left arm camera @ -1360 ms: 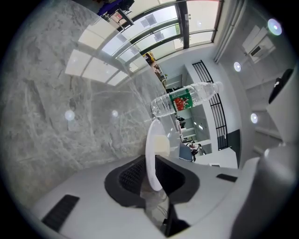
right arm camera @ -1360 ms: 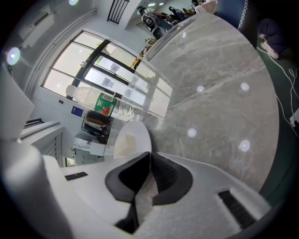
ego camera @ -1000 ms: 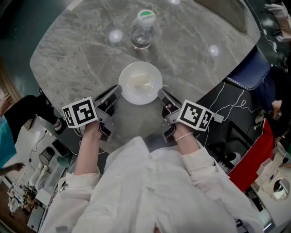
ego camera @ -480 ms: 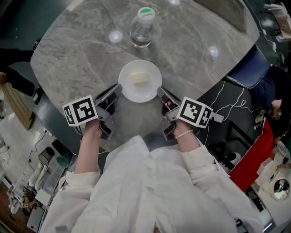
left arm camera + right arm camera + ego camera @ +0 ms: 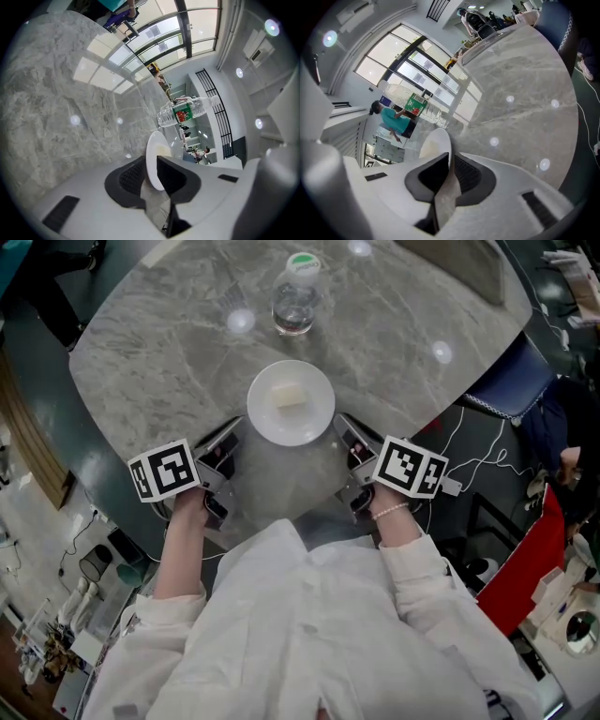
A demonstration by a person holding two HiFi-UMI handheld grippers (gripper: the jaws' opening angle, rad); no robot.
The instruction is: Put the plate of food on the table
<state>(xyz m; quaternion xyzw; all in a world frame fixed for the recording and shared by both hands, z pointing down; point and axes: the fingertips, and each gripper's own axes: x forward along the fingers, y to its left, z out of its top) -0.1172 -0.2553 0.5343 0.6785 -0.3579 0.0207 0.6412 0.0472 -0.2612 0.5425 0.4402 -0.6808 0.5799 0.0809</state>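
Left gripper (image 5: 236,430) and right gripper (image 5: 343,425) both clamped on opposite rims of plate (image 5: 291,401), by near edge of table (image 5: 169,352). Lower level, both sides together; hold food (image 5: 289,396) centred; release only once seated.

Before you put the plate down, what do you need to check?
1. Left gripper jaws grip the plate rim: ok.
2. Right gripper has the opposite rim between its jaws: ok.
3. Food sits near the plate's middle, away from the rim: ok.
4. Water bottle stands apart from the plate, further along the table: ok.
5. Plate bottom touches the table: cannot tell.
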